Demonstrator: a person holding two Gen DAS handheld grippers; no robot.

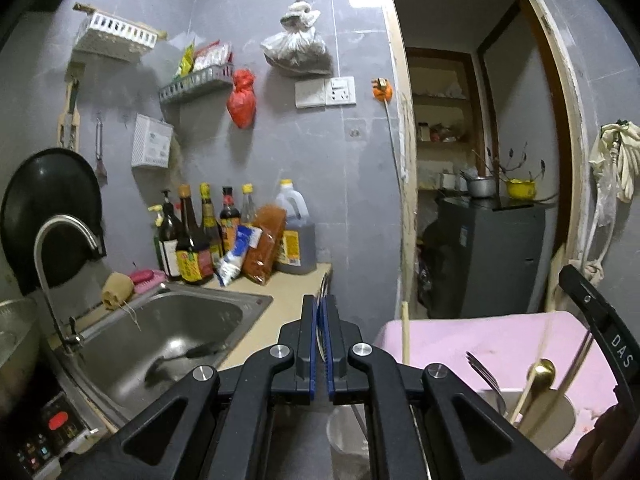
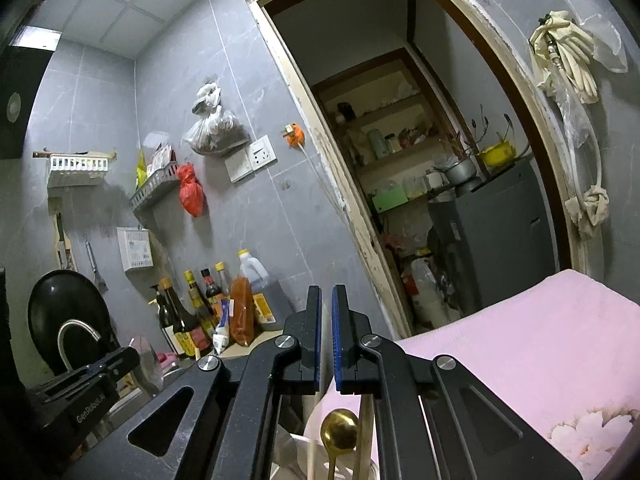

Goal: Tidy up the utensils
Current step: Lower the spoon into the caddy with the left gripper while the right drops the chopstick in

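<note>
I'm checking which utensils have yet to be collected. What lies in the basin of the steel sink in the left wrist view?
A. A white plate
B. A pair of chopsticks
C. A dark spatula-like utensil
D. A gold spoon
C: a dark, long-handled utensil lies on the bottom of the sink; the gold spoon stands in the holder to the right.
</note>
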